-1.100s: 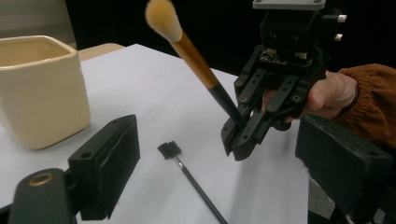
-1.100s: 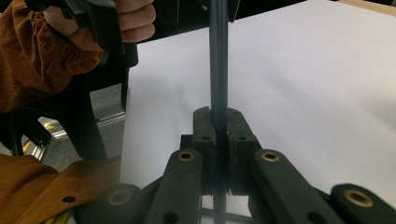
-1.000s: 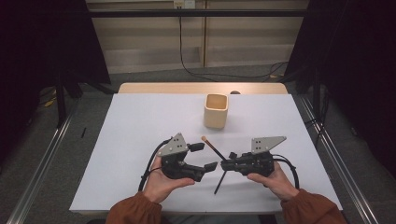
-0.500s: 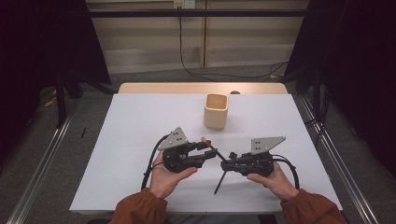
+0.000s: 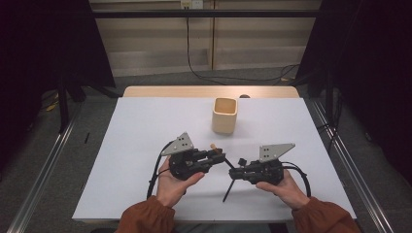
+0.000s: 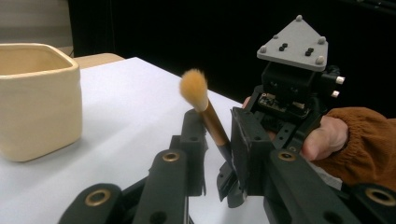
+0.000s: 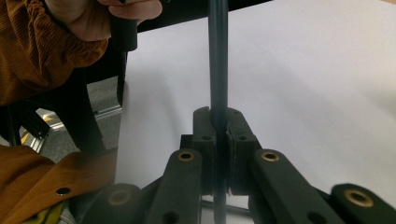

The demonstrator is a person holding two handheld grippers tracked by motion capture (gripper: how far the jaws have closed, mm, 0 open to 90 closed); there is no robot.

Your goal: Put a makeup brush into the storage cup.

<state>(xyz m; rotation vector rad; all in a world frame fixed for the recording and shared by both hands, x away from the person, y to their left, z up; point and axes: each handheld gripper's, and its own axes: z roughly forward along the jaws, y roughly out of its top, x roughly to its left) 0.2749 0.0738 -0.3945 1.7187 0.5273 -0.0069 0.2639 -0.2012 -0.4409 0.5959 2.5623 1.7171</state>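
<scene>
Right now my right gripper [image 5: 238,173] is clamped shut on the dark handle of the makeup brush [image 6: 205,108]; in the right gripper view the shaft [image 7: 218,56] runs straight up between the pressed pads. My left gripper [image 5: 219,158] has just been closing around the same brush nearer the bristles. In the left gripper view the ferrule stands between its pads [image 6: 248,154], which look close on either side, but I cannot tell whether they press on it yet.

The brush is held above the counter [image 5: 145,126], its long axis slanting from the tail at about seven o'clock up to the tan tuft [image 5: 213,146] at about one o'clock in the high view. So both hands are on one thing, right low on the handle, left high.

What the next move turns on, I judge, is the cream cup [image 5: 225,115]: it stands upright at twelve o'clock from the tuft, near but apart, and the left gripper is the nearer one.
</scene>
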